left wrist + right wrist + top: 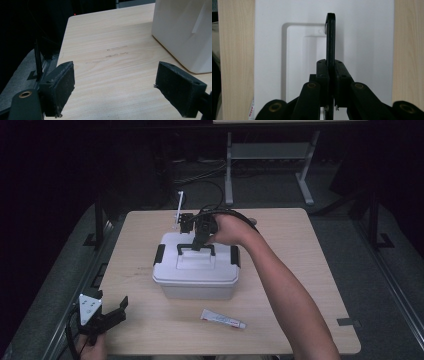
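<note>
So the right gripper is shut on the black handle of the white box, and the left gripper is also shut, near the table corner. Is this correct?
Not fully. The left gripper is open: the left gripper view shows its jaws standing wide apart over the bare table. The rest holds: the right gripper is shut on the black handle of the white box.

Table lit; bg dark; soft focus

We look along the left gripper (115, 87), whose two black jaws stand wide apart with nothing between them. Beneath them lies the pale wooden table (105, 37). A white box (185, 27) stands on it at the upper right.
</note>
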{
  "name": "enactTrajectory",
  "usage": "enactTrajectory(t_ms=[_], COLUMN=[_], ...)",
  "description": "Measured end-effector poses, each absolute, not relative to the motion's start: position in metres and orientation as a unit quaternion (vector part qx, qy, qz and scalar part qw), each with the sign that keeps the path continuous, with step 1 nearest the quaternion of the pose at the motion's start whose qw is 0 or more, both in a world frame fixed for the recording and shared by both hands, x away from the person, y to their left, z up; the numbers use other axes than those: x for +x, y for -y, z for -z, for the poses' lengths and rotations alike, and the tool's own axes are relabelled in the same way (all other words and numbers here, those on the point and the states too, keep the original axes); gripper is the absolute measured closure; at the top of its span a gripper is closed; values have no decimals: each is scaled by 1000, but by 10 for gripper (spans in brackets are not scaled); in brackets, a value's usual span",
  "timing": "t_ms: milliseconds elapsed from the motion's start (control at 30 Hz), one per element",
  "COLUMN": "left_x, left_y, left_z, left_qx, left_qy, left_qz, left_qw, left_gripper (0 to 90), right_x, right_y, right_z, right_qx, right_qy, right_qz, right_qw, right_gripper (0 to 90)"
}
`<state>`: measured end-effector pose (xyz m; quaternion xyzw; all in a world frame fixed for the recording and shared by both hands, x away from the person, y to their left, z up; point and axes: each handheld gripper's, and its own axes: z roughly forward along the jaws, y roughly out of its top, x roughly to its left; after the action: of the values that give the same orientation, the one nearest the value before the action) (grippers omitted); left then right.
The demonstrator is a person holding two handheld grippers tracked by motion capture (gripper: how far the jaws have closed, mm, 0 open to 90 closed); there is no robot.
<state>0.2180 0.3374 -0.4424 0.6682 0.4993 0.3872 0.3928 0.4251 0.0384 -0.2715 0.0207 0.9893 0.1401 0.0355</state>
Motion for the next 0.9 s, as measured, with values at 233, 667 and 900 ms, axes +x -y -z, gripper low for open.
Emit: enactTrajectory(t_ms=[233,667,900], left_x=[218,217,217], left_y=[-338,-338,-338], left_z=[442,442,442], left_qx=[667,665,666], left_qy=[-500,-502,-501], left_qz=[-387,-388,-388], left_qw=[393,394,393], left_gripper=[150,150,150], right_x=[425,425,426], right_y=[-38,-33,-29], right_z=[270,264,261], right_qx=[23,27,31], right_qy=[-989,-987,-987], right_qz=[-143,-152,-154], right_qw=[34,35,37], right_gripper=[841,841,841])
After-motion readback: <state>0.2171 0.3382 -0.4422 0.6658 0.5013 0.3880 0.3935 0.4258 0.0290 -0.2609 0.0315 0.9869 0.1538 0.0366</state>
